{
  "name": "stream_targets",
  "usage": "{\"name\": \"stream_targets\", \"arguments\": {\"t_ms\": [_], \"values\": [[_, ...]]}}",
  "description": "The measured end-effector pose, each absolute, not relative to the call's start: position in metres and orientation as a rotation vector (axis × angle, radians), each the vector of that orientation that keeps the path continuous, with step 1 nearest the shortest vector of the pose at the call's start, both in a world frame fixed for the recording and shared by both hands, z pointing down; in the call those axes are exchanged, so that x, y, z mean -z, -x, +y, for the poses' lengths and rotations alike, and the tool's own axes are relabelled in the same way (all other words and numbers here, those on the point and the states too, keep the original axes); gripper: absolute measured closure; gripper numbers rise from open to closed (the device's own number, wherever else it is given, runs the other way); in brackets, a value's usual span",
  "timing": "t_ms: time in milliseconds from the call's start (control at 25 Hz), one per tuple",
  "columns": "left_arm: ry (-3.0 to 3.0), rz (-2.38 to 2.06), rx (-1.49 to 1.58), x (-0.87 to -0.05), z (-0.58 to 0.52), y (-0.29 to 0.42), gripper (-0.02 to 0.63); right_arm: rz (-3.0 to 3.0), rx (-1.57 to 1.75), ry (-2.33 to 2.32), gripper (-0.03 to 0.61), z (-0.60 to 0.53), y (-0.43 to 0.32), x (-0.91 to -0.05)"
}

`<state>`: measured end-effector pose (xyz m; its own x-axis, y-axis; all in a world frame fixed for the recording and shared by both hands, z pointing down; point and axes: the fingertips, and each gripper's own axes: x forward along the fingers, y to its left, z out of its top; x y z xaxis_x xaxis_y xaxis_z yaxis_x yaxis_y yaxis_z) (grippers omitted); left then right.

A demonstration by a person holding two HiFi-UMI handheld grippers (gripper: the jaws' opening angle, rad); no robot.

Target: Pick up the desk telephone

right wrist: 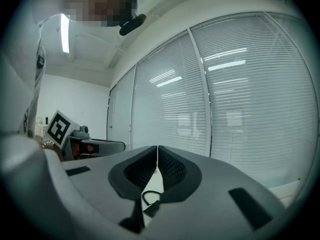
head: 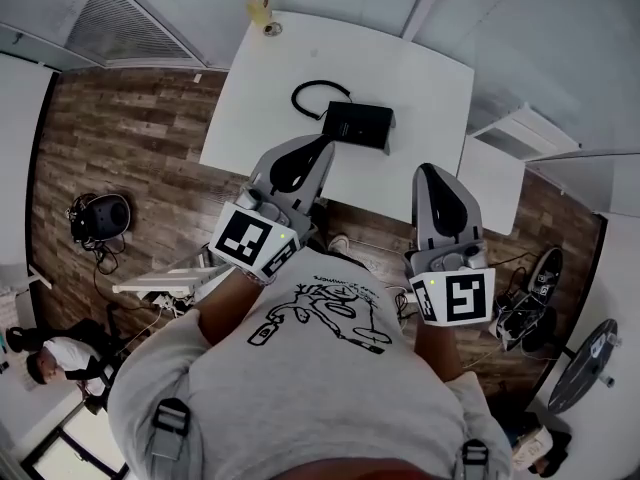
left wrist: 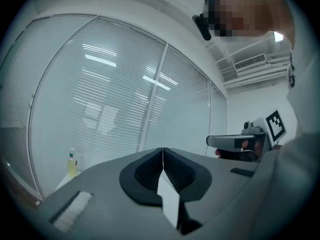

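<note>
Task barely begun: nothing grasped, nothing lifted.
- Black rectangular desk telephone (head: 358, 123) with looped black cord (head: 318, 90) rests untouched mid white square surface (head: 435, 78).
- Left hand-held gripper (head: 320, 148): jaws pressed together, empty, tip by near edge of surface, just short of telephone.
- Right hand-held gripper (head: 429, 172): jaws likewise together, empty, near and right of telephone.
- Left to do, by my judgement: open jaws, reach, clamp telephone, lift.
- Small bottle of yellow liquid (head: 258, 6) at far edge, not involved.

Office: white desk (head: 420, 78), desk telephone (head: 358, 123), slatted window blinds (right wrist: 240, 99), wood-look floor (head: 130, 138).
</note>
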<state>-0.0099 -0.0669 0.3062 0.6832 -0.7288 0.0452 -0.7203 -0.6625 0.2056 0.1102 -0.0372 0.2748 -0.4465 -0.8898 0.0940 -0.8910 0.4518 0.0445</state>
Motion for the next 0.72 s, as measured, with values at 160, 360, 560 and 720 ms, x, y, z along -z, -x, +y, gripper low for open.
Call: {"name": "stream_targets", "arguments": {"t_ms": [160, 360, 560, 720], "values": [[-2.683, -1.173, 0.075, -0.305, -0.112, 0.035, 0.609, -2.57, 0.048, -1.587, 0.572, -0.082, -0.085, -0.269], [-2.694, -1.159, 0.085, -0.305, -0.152, 0.063, 0.607, -2.566, 0.043, -1.572, 0.572, -0.123, -0.054, -0.27], [-2.686, -1.14, 0.073, -0.313, -0.178, 0.077, 0.609, -2.556, 0.022, -1.576, 0.572, -0.148, -0.037, -0.275], [-2.668, -1.114, 0.061, -0.321, -0.187, 0.079, 0.607, -2.539, -0.01, -1.572, 0.572, -0.162, -0.034, -0.284]]}}
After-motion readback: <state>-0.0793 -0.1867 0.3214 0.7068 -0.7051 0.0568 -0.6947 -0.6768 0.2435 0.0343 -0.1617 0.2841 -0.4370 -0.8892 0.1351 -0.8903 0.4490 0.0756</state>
